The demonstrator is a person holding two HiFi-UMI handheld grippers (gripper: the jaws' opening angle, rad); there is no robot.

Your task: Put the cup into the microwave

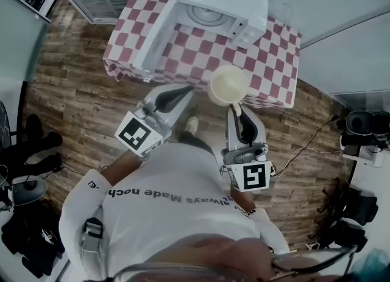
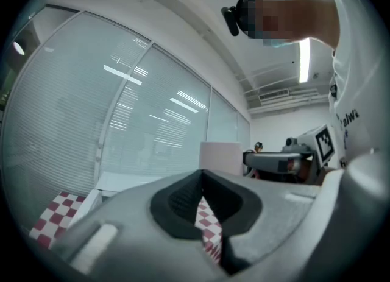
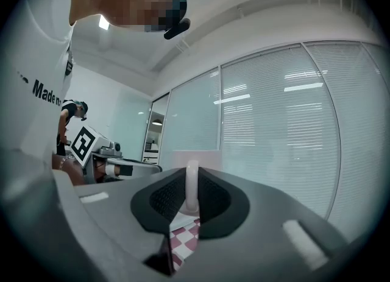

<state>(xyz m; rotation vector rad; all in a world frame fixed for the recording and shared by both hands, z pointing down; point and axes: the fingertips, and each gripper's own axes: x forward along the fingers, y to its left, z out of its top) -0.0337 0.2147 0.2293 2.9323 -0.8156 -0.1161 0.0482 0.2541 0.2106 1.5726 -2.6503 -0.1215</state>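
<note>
A cream cup (image 1: 226, 84) hangs above the near edge of the red-and-white checked table (image 1: 271, 61), in front of the white microwave (image 1: 222, 0). The microwave's door (image 1: 155, 37) stands open to the left. My right gripper (image 1: 235, 106) is shut on the cup's handle (image 3: 191, 183), and the cup's body (image 3: 196, 158) shows just past the jaws. My left gripper (image 1: 181, 94) is beside the cup, to its left, shut and holding nothing. In the left gripper view the cup (image 2: 220, 156) and the right gripper (image 2: 277, 162) show to the right.
Wooden floor (image 1: 79, 98) surrounds the table. Glass walls with blinds (image 3: 280, 134) stand behind it. Dark bags and a chair base (image 1: 27, 183) lie at the left. Cables and black equipment (image 1: 359, 131) sit at the right.
</note>
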